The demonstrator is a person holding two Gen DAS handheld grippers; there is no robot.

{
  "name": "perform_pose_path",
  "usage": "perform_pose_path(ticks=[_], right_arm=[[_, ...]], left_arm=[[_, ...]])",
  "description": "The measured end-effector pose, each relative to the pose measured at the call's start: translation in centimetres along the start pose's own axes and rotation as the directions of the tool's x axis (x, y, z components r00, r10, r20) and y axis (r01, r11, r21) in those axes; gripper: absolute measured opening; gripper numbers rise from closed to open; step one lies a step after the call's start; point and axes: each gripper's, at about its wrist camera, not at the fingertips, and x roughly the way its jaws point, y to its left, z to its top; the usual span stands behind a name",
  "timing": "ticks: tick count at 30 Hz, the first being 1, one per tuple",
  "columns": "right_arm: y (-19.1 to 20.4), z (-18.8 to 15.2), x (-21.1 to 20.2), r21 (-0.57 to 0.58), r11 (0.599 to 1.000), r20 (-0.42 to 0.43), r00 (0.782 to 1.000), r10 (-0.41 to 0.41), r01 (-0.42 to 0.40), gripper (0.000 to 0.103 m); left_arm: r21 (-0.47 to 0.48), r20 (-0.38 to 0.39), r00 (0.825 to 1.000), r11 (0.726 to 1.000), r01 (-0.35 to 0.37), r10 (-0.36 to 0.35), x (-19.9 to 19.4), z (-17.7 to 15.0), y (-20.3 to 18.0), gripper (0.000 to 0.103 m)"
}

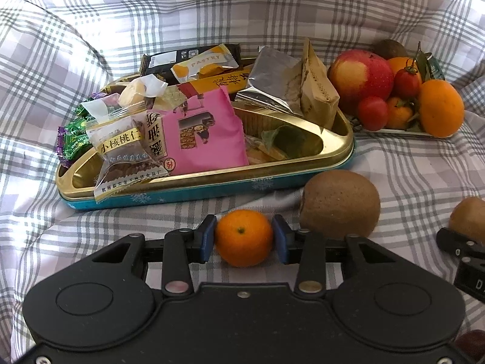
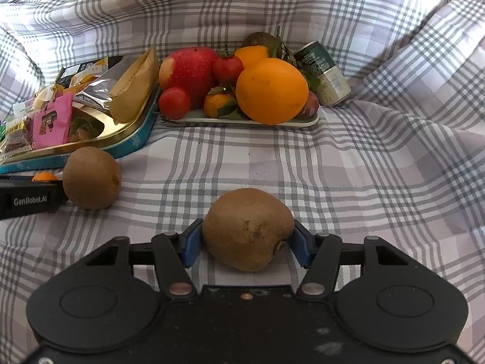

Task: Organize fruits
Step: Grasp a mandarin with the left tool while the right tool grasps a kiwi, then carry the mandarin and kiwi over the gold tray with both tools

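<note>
Left hand-held gripper (image 1: 244,238) clamping a small mandarin (image 1: 244,237) at 6 o'clock below the snack tin (image 1: 212,183); right hand-held gripper (image 2: 248,239) pinching a kiwi (image 2: 248,229), fruit tray (image 2: 242,121) sitting at 12 o'clock.

My left tongs (image 1: 244,238) bracketed a tangerine (image 1: 244,236) on the bedspread (image 1: 242,6), before the snack tin (image 1: 212,186). One kiwi (image 1: 340,203) lay right of it; another (image 2: 247,229) sat between my right tongs (image 2: 247,242). The fruit tray (image 2: 242,121) stood behind.
</note>
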Motion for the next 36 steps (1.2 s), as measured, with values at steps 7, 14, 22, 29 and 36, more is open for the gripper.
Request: perform_pose_path(ticks=[7,14,22,29,36], right_arm=[[-0.3,-0.4,-1.1,-0.003,1.0,-0.011,1.0,0.009,-0.009,0.061],[-0.6,-0.6,-4.2,0.0,1.0,0.024,1.0,0.009,-0.009,0.061],[-1.0,-2.0,-10.0,0.018,0.999,0.052,0.998,0.036,-0.037,0.061],[-1.5,-5.3,-16.3,0.028,0.996,0.078,0.994,0.077,-0.08,0.061],[-1.2,-10.5,-21.6,0.022,0.991,0.075,0.989,0.128,-0.13,0.061]], left_arm=[[-0.028,-0.004,1.0,1.0,0.007,-0.007,-1.6,-0.2,0.7,0.048],[-0.024,0.029,1.0,1.0,0.012,-0.012,-6.1,-0.7,0.9,0.048],[-0.011,0.047,0.998,0.999,0.031,-0.031,-12.6,-2.5,0.8,0.048],[0.007,0.049,0.998,1.0,0.026,-0.027,-17.8,-5.9,0.0,0.048],[-0.029,-0.002,0.999,0.999,0.041,-0.041,-21.2,-10.6,-0.4,0.048]])
